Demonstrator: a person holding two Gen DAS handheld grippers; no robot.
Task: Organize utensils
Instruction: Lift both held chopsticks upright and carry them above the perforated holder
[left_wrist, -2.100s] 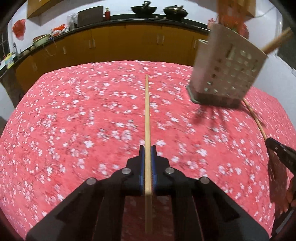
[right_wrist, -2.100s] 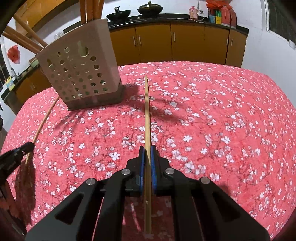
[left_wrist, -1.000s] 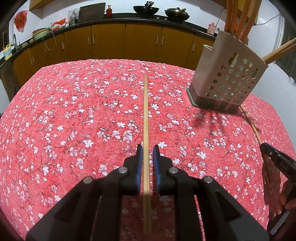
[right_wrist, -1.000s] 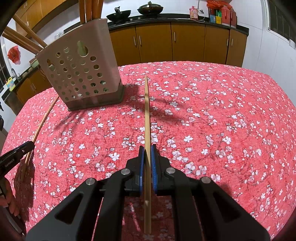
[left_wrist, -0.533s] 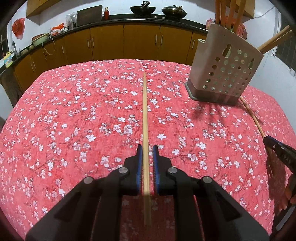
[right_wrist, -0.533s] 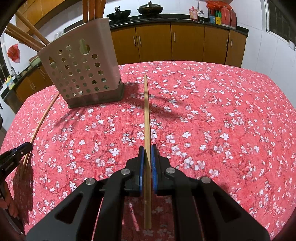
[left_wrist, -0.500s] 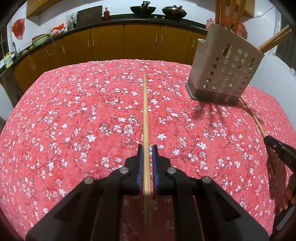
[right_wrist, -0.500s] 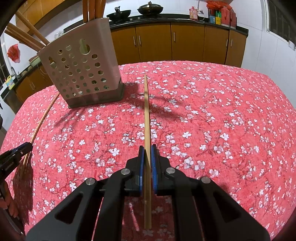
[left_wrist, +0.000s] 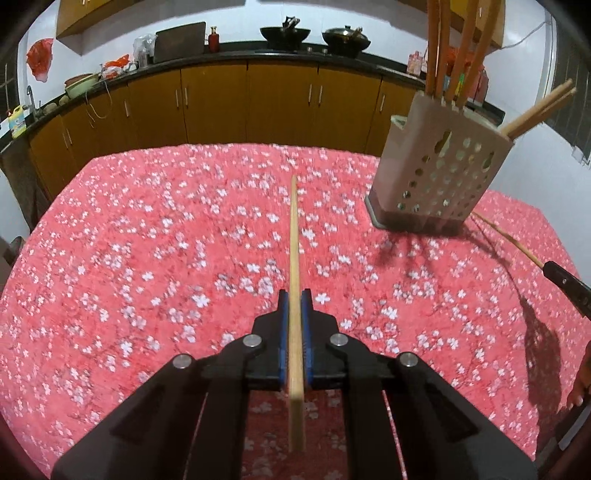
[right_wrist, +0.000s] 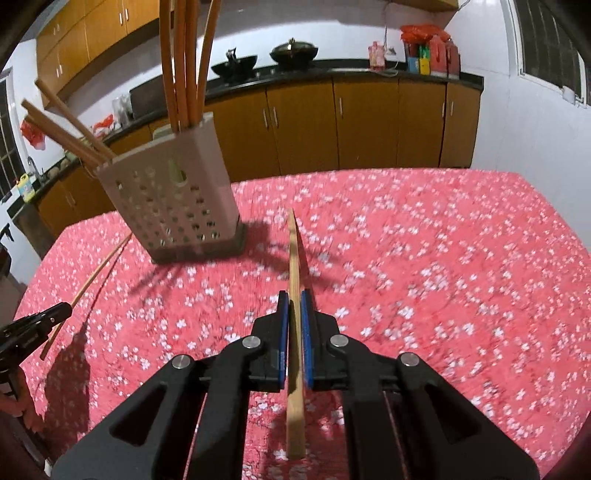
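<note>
Both grippers are clamped on a chopstick each; left gripper (left_wrist: 294, 308) has its blue pads tight on the left stick (left_wrist: 294, 240), right gripper (right_wrist: 294, 308) same on the right stick (right_wrist: 294, 258); each stick runs straight out ahead between the jaws w/ its tail poking back behind the pads. Both sticks look clear of the table (left_wrist: 147, 240), tips hanging over the red flowered cloth; that's a judgement, the right one's shadow sits a bit off to its side.

Progress: the holder (right_wrist: 173, 206), a pale perforated caddy, already has several long orange utensils (right_wrist: 184, 55) standing upright in the back compartment & a few chopsticks (right_wrist: 62, 129) leaning out of the far-left one; so a good part is sorted. Left to do, I'd say: carry these two sticks over & drop them tip-down into the holder; it stands upright on the table, between the two grippers & ahead of them.

In the way: the upright utensils & the slanted chopsticks crowd the holder's top, so each new stick needs a free gap; the two grippers will converge on one small opening & could knock each other or tip the holder.

Around: brown cabinets (left_wrist: 221, 103) along the back wall, two woks (left_wrist: 284, 33) on the counter, bottles & bags to the sides; nothing else loose on the cloth that I can see.
</note>
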